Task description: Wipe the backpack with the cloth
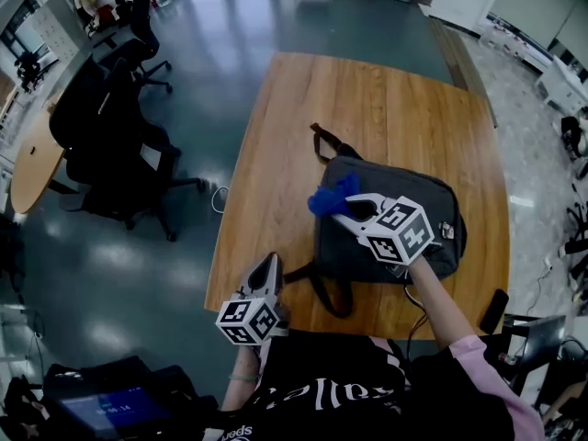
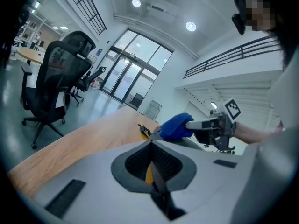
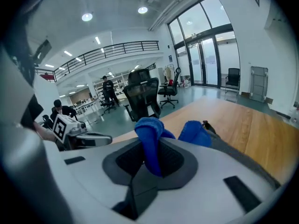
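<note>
Pressure matters most now: the right hand-held gripper (image 1: 349,211) is clenched on the bright blue soft cloth (image 1: 331,196), which bunches just past its tips; the dark grey fabric backpack (image 1: 418,205) lies flat beneath it on the wooden bench (image 1: 367,90); flatten the wad against the fabric and drag in long overlapping passes; the left hand-held gripper (image 1: 265,266), jaws together and empty, sits off the bag's near edge and could pin it against sliding.
</note>
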Demonstrator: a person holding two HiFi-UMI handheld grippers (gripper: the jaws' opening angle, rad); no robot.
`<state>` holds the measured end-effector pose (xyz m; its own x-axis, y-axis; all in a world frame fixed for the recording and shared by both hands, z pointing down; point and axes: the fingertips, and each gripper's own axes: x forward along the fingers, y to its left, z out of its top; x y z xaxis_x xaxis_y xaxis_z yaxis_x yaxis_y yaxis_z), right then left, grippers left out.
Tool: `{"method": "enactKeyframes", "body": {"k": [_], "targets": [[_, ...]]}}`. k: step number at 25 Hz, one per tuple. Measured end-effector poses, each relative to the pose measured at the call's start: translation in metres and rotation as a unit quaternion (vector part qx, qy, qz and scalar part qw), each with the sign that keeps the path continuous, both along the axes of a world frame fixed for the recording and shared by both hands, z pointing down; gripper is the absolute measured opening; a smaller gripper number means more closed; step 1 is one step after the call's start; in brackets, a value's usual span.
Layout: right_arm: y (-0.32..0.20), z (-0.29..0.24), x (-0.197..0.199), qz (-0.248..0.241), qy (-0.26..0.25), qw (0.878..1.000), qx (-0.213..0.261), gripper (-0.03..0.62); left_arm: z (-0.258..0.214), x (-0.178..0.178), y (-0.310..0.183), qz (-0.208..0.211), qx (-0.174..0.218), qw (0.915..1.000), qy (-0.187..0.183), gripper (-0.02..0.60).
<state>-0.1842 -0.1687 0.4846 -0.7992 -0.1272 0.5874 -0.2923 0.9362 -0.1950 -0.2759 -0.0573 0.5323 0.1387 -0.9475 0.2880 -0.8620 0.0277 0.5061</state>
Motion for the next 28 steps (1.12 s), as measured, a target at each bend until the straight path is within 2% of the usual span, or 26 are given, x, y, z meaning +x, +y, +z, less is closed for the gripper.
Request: {"method": "enactKeyframes", "body": {"k": [7,12,15,18,22,25,28], "targets": [[0.094,0.016,0.023,-0.018,-0.015,0.998,-0.055,0.066,0.002,0.010,-0.007,0.013,0.000,0.9999,0.001,-0.002],[0.143,0.023,0.039,0.009,-0.040,0.992,-0.121,0.066,0.005,0.017,-0.010,0.021,-0.004,0.9998,0.002,-0.002],[0.148,0.017,0.047,0.025,-0.048,0.991,-0.124,0.067,0.006,0.021,-0.012,0.025,-0.004,0.9997,0.004,-0.002],[0.114,-0.014,0.055,0.050,-0.077,0.992,-0.085,0.066,0.006,0.023,-0.015,0.028,-0.004,0.9996,0.003,-0.002],[0.028,-0.064,0.070,0.084,-0.113,0.990,-0.003,0.067,0.008,0.030,-0.019,0.034,-0.002,0.9994,0.009,-0.002],[-0.044,-0.077,0.081,0.103,-0.085,0.989,0.063,0.066,0.005,0.038,-0.021,0.041,0.004,0.9990,0.015,-0.002],[-0.110,-0.073,0.082,0.119,-0.042,0.987,0.099,0.066,0.003,0.042,-0.024,0.050,0.008,0.9986,0.015,-0.002]]}}
